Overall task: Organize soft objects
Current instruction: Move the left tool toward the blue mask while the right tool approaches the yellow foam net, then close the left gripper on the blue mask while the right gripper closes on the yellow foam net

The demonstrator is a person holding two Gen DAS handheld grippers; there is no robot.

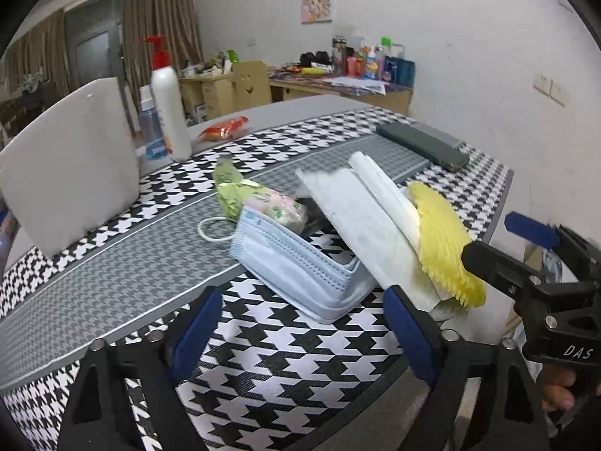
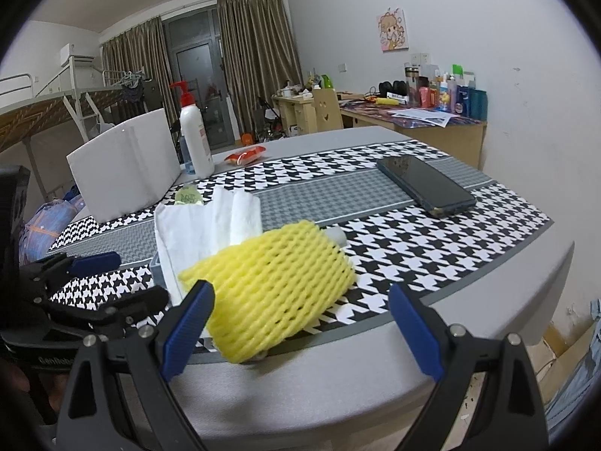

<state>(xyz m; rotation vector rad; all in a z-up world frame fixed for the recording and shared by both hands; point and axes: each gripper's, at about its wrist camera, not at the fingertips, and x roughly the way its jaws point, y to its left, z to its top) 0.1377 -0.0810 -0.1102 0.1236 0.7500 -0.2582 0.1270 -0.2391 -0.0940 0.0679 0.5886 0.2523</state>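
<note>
A small blue-grey box (image 1: 330, 300) on the houndstooth mat holds a blue face mask (image 1: 285, 255), white tissues (image 1: 357, 218) and a yellow foam net (image 1: 447, 248), all leaning out of it. A green-and-pink tissue packet (image 1: 259, 199) lies behind it. My left gripper (image 1: 300, 330) is open just in front of the box. My right gripper (image 2: 300, 323) is open with the foam net (image 2: 274, 293) between its fingers, untouched; it also shows in the left wrist view (image 1: 499, 248). The tissues (image 2: 203, 225) stand behind the net.
A dark phone (image 2: 424, 184) lies on the mat at the right. A white board (image 1: 71, 173), a white pump bottle (image 1: 169, 109), a small blue bottle (image 1: 150, 127) and a red snack packet (image 1: 225, 127) stand at the far left. The table edge (image 2: 488, 300) is close on the right.
</note>
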